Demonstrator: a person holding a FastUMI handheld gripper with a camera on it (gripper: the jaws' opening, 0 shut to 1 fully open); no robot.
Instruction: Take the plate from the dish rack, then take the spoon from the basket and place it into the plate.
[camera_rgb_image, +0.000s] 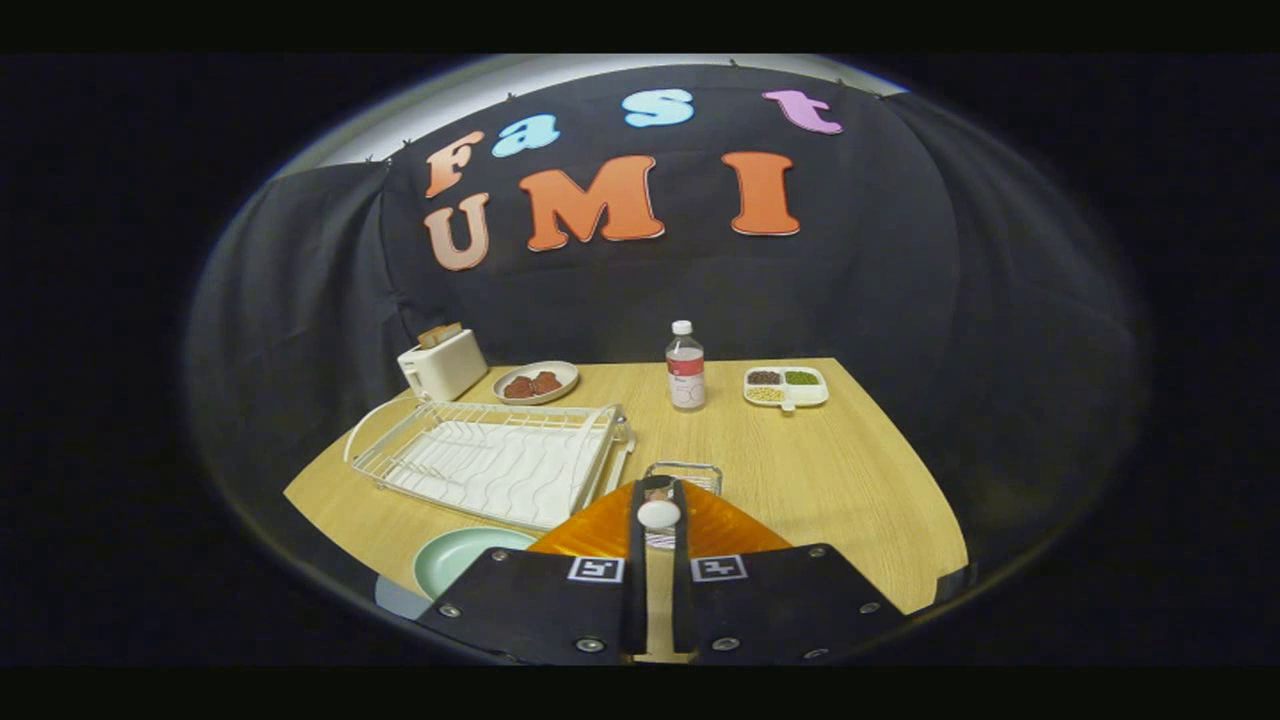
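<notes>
My gripper (658, 492) is shut on the spoon (658, 514), whose rounded white end shows between the two fingers. The small wire basket (684, 470) stands on the table just beyond the fingertips, partly hidden by them. The pale green plate (458, 556) lies flat on the table to the left of the fingers, near the front edge. The white wire dish rack (490, 460) sits behind the plate, left of the basket, with nothing in it.
At the back of the wooden table (850, 480) stand a white toaster (443, 365), a dish of red food (536, 382), a clear bottle (685, 368) and a divided white tray of beans (786, 387).
</notes>
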